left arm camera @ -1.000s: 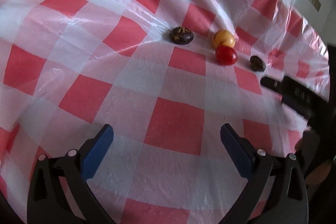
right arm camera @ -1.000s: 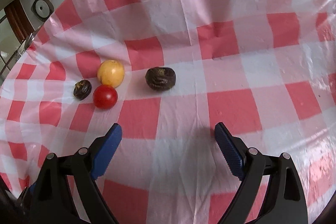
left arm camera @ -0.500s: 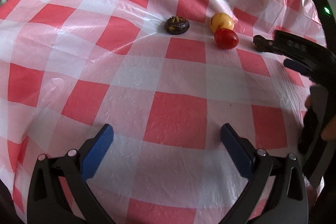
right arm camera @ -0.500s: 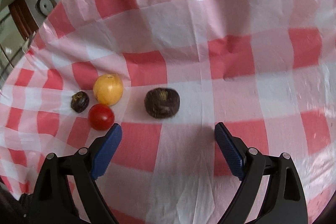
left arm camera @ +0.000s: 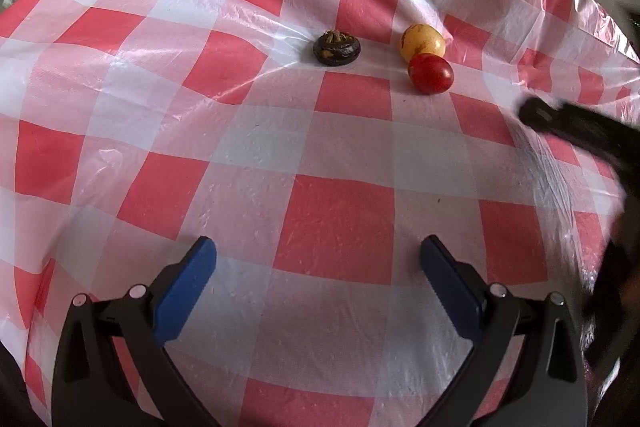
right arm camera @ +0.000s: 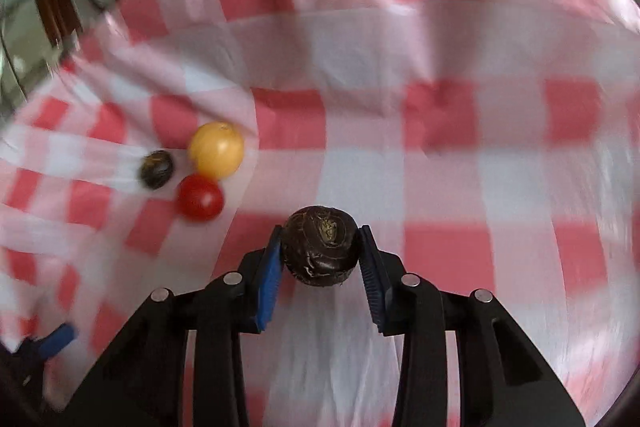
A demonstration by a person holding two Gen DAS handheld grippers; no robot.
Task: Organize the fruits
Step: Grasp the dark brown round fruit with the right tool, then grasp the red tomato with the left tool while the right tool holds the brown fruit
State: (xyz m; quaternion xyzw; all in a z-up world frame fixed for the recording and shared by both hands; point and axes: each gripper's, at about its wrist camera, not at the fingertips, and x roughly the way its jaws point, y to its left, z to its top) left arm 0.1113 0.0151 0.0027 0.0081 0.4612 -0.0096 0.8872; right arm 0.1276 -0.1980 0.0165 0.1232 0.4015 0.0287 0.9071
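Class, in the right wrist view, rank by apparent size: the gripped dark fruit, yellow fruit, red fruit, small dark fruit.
Largest to smallest:
gripped dark fruit (nearest the camera, so its true rank is unsure)
yellow fruit
red fruit
small dark fruit

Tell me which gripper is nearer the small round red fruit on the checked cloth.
Right. The small round red fruit lies just ahead-left of the right gripper, which grips a dark wrinkled fruit. The left gripper hangs open, several squares of checked cloth short.
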